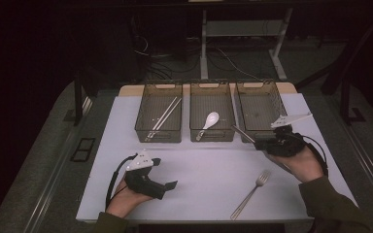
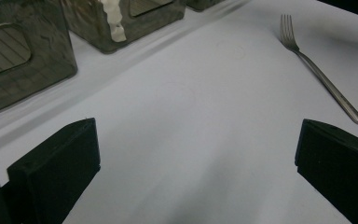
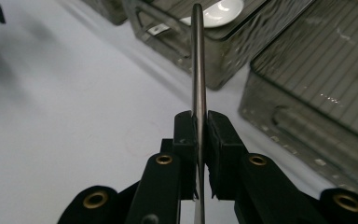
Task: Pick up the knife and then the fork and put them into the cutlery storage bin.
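Observation:
My right gripper point(image 1: 258, 143) is shut on a thin metal utensil point(image 1: 243, 133) and holds it above the table, in front of the right bin point(image 1: 262, 104). In the right gripper view the utensil point(image 3: 198, 60) stands edge-on between the pads of the right gripper point(image 3: 199, 116), so its kind is unclear. A fork point(image 1: 252, 191) lies on the white mat near the front right. My left gripper point(image 1: 165, 174) rests at the front left, open and with nothing in it. In the left gripper view the left gripper point(image 2: 196, 140) faces bare mat, with the fork point(image 2: 317, 70) at the upper right.
Three smoky clear bins stand in a row at the back of the mat. The left bin point(image 1: 141, 131) holds chopsticks point(image 1: 165, 116). The middle bin point(image 1: 212, 137) holds a white spoon point(image 1: 210, 119). Dark floor, cables and table legs lie beyond.

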